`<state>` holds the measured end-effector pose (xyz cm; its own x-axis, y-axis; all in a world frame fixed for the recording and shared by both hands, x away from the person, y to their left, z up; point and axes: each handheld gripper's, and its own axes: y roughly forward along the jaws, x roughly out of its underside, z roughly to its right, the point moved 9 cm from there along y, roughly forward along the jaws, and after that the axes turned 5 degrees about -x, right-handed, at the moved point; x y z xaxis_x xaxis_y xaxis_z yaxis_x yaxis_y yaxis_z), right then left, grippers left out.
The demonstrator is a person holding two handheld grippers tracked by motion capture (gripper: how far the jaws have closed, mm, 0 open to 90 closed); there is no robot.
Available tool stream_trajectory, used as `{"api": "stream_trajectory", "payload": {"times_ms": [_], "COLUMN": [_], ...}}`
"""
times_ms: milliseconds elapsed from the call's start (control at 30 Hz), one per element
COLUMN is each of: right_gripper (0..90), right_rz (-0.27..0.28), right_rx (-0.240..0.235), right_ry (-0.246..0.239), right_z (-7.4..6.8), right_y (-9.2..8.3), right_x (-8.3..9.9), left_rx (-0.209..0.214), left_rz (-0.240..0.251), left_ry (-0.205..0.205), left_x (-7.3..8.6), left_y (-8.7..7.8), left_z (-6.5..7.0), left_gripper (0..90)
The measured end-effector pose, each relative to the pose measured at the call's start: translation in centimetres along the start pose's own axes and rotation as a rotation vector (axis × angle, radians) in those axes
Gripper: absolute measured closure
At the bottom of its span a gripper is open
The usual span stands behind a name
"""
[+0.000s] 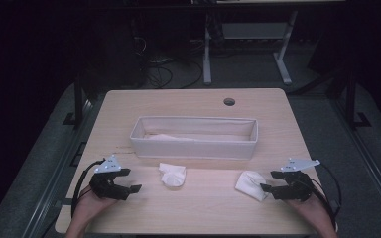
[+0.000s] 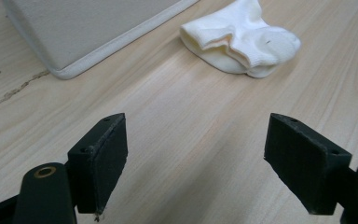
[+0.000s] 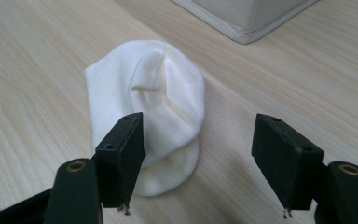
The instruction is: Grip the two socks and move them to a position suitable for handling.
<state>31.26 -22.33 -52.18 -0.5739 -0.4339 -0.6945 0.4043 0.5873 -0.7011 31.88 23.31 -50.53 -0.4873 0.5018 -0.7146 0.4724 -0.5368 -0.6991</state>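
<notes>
Item one — my right gripper (image 3: 200, 163): jaws spread wide, holding nothing, low over the table (image 1: 198, 208). The near white sock (image 3: 149, 112), a rolled bundle, lies just ahead; in the right gripper view my left-hand jaw overlaps its edge, the other stands clear over bare wood. Whether that jaw touches the fabric I cannot tell.

Item two — my left gripper (image 2: 196, 158): jaws likewise spread, empty. The second white sock (image 2: 242, 42) lies ahead and apart from it, near the front wall of the fabric bin (image 2: 98, 32).

Item three: the bin, long and pale, stands at mid-table behind both socks; something white already lies inside it (image 1: 166, 137), seen from the high view.

Step in hand, as I judge it: the approach to pick up, right side first, with the bin the likely destination.

Next move calls for: shifting the right gripper sideways so the bundle sits between both jaws, lowering, then closing firmly enough to hold the soft roll without letting it unfurl.
</notes>
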Motion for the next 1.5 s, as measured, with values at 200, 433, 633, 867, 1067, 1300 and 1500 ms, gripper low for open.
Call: {"api": "stream_trajectory", "payload": {"times_ms": [200, 433, 633, 867, 1067, 1300, 1500], "right_gripper": [33.7, 33.3, 33.1, 33.2, 33.2, 32.7, 32.7], "right_rz": [0.000, -0.005, -0.002, 0.005, 0.024, 0.027, 0.018], "right_rx": [-0.012, -0.008, -0.004, -0.017, -0.032, -0.057, -0.076], "right_ry": [-0.003, -0.014, -0.022, -0.042, -0.052, -0.081, -0.099], "right_z": [0.0, -0.6, -0.8, -1.1, -1.7, -2.3, -2.4], "right_y": [0.2, 0.3, 0.4, 0.2, -0.3, -0.5, -0.4], "right_x": [-0.2, -0.5, -0.7, -0.8, -1.1, -1.1, -1.1], "left_rx": [0.000, 0.005, 0.007, 0.015, 0.040, 0.048, 0.080], "left_rz": [0.000, 0.014, 0.012, 0.010, -0.004, -0.030, -0.062], "left_ry": [0.008, 0.014, 0.040, 0.108, 0.172, 0.250, 0.285], "left_x": [0.1, 0.0, -0.5, -1.8, -3.4, -5.8, -7.0], "left_y": [-0.3, -0.7, -0.8, -1.5, -1.6, -1.7, -1.0], "left_z": [0.2, 0.3, 0.7, 1.9, 3.1, 3.6, 4.1], "left_gripper": [22.1, 22.9, 23.6, 25.5, 27.7, 30.8, 33.5]}}
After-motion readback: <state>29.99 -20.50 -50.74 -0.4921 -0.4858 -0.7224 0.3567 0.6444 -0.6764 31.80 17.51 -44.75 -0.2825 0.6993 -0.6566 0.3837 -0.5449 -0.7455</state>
